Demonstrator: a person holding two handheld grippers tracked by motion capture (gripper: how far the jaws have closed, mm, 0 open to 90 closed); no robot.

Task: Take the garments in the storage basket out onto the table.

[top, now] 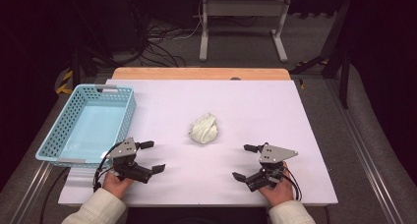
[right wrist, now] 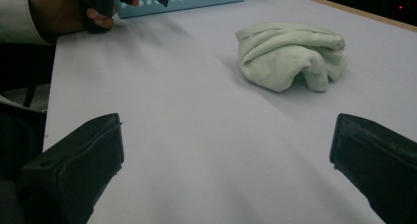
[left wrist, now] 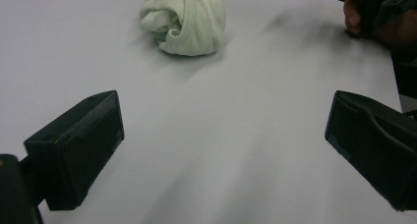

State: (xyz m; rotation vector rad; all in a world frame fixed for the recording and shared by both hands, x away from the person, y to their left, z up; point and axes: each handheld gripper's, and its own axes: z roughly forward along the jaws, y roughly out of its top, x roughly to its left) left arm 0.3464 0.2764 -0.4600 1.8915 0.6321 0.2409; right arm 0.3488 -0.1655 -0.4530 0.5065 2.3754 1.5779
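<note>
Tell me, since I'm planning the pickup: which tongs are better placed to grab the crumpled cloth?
Probably left. Both tongs are open, empty and similarly far from the cloth, but the left tongs sit beside the blue basket, a likely drop spot. The right tongs sit across the table from it.

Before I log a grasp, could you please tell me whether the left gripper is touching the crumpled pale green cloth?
Apart. In the high view, bare white table separates the left gripper from the crumpled pale green cloth.
</note>
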